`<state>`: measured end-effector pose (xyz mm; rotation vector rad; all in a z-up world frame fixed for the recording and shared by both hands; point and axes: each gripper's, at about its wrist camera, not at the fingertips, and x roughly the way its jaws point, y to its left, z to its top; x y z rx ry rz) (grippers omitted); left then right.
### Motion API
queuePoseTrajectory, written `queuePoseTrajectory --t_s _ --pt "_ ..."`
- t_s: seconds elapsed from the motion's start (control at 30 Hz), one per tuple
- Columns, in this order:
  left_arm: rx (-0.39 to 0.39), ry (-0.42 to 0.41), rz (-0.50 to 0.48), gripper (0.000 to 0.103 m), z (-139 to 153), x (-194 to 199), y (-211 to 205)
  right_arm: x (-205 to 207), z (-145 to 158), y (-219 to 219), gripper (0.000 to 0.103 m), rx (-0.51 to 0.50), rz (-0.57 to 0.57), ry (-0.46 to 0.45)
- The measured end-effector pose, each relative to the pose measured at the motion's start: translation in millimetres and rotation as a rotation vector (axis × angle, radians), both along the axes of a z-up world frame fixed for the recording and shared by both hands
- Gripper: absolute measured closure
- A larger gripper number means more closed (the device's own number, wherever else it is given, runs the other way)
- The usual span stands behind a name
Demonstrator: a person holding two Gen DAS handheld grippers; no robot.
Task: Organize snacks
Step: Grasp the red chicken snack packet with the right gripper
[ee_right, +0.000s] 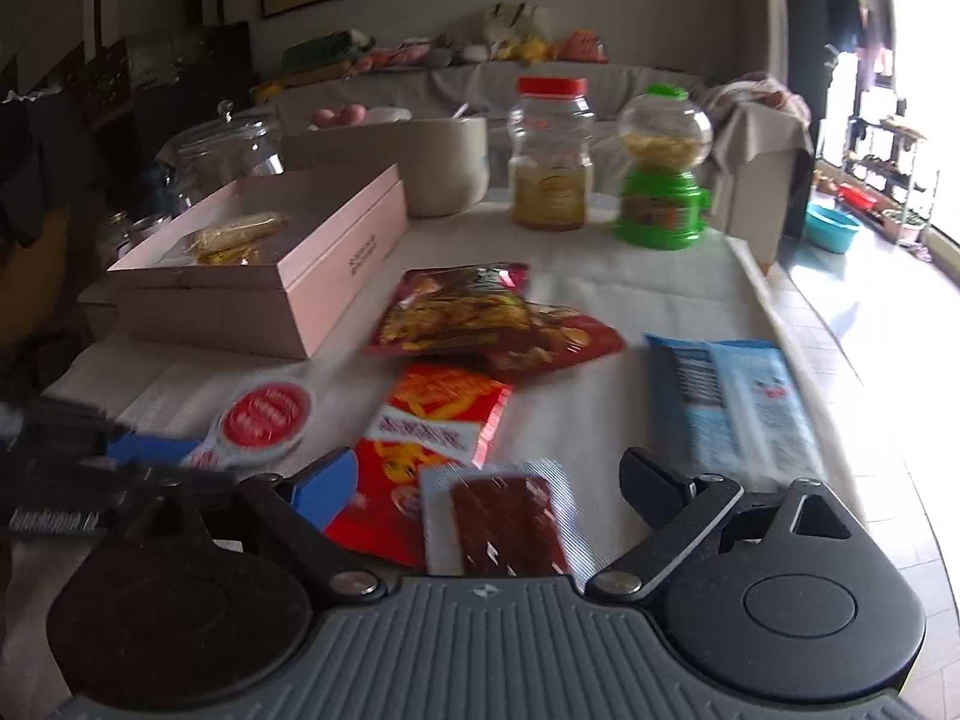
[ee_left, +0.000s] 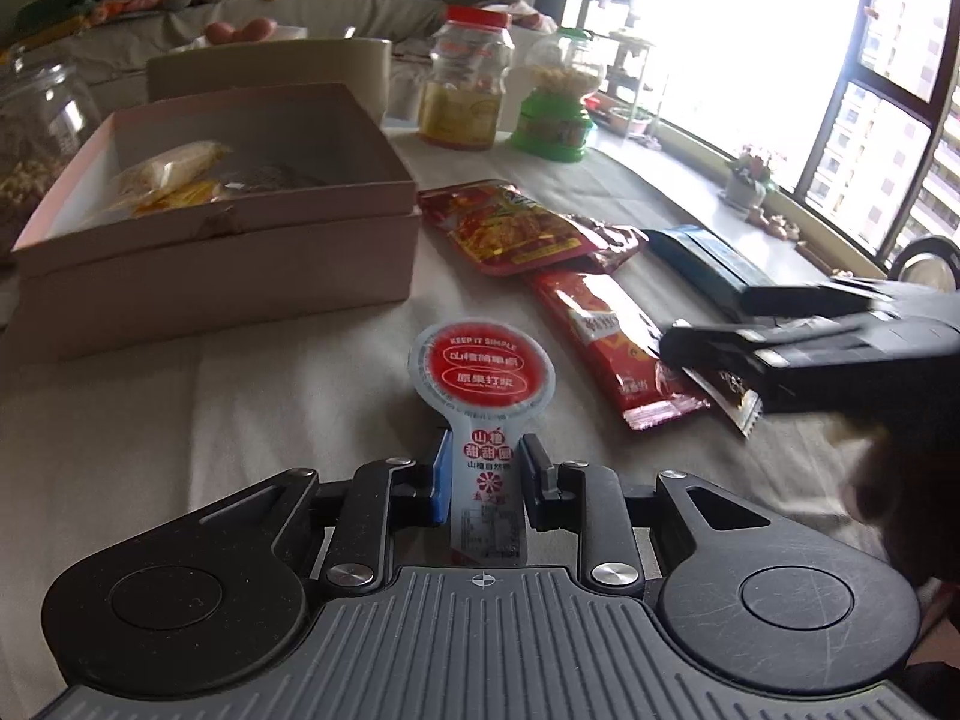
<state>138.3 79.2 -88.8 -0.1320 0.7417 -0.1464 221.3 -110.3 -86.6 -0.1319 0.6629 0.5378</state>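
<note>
Gripping the narrow stem of a white lollipop-shaped snack pack (ee_left: 474,420), the left gripper (ee_left: 485,468) has its pads pressed on both sides of the stem, the round red-labelled head standing clear beyond the fingertips over the cloth-covered table (ee_left: 240,396). The right gripper (ee_right: 498,480) stands with its jaws wide apart, and a small clear sachet of dark red snack (ee_right: 504,522) lies between them, untouched by either finger. Just beyond that sachet lies a long red snack packet (ee_right: 432,438), its near end partly under the sachet. To the right of it rests a blue wrapped packet (ee_right: 738,402), near the table's right edge. Farther on, two overlapping red pouches (ee_right: 480,318) lie at mid table. Left of them sits an open pink box (ee_right: 288,276) holding yellow wrapped items. At the far edge stand a red-lidded plastic jar (ee_right: 552,162) and, to its right, a green-based candy dispenser (ee_right: 663,174). A beige pot (ee_right: 444,162) sits behind the box, with a glass jar (ee_right: 222,150) at far left.
</note>
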Motion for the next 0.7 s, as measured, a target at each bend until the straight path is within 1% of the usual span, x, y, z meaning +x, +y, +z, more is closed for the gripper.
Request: queuePoseTrajectory --t_s 0.07,0.2,0.23,0.27,0.33,0.37,0.4,0.43,0.47,0.53,0.6,0.7 --pt "-0.029 -0.005 0.027 0.075 0 -11 7 13 -4 17 0.016 -0.021 0.013 0.021" --pt "-0.043 -0.033 0.047 0.075 -3 -23 11 35 -12 41 0.019 -0.071 0.018 0.031" --pt "-0.042 -0.041 0.049 0.075 -4 -24 11 39 -11 44 0.023 -0.081 0.002 0.023" --pt "-0.038 -0.048 0.05 0.075 -4 -25 10 41 -6 44 0.024 -0.082 0.0 0.005" --pt "-0.026 -0.059 0.049 0.075 -4 -26 8 46 9 46 0.024 -0.08 0.001 -0.077" --pt "-0.022 -0.065 0.05 0.075 -5 -27 7 50 16 48 0.022 -0.085 -0.003 -0.117" --pt "-0.022 -0.068 0.052 0.075 -5 -27 7 58 23 49 0.019 -0.085 -0.003 -0.143" --pt "-0.024 -0.07 0.053 0.075 -5 -27 7 70 27 51 0.011 -0.078 0.007 -0.137" --pt "-0.028 -0.07 0.053 0.075 -5 -27 8 84 27 53 0.007 -0.075 0.03 -0.094" --pt "-0.04 -0.072 0.054 0.075 -5 -27 10 112 19 60 0.008 -0.075 0.072 0.023" --pt "-0.058 -0.073 0.055 0.075 -7 -27 12 131 9 67 0.008 -0.066 0.088 0.08" --pt "-0.094 -0.074 0.058 0.075 -8 -28 17 151 -9 81 0.008 -0.102 0.105 0.147"
